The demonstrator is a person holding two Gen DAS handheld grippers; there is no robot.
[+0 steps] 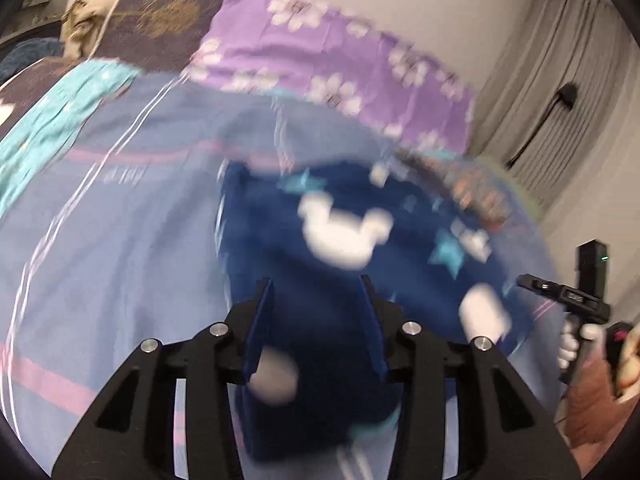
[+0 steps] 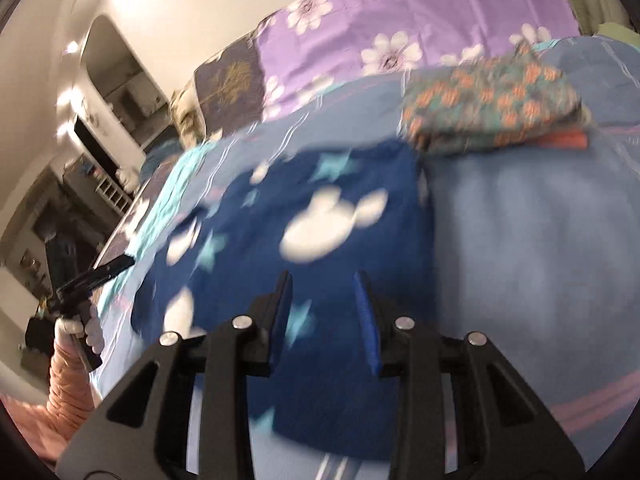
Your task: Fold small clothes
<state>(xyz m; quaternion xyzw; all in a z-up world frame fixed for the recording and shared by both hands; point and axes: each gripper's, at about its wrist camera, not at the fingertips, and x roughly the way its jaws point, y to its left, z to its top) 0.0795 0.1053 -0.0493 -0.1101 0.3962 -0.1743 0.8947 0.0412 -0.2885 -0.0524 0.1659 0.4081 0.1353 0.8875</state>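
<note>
A dark blue small garment with white mouse heads and teal stars lies folded on the light blue bedsheet. My left gripper hovers over its near part, jaws open and empty. In the right wrist view the same garment lies ahead, and my right gripper hangs over it, jaws open and empty. The right gripper also shows at the right edge of the left wrist view, and the left gripper shows at the left of the right wrist view. Both views are motion-blurred.
A folded teal and orange floral garment lies on the bed beyond the blue one. A purple flowered pillow and a dark pillow lie at the head. A turquoise cloth lies far left. Curtains hang right.
</note>
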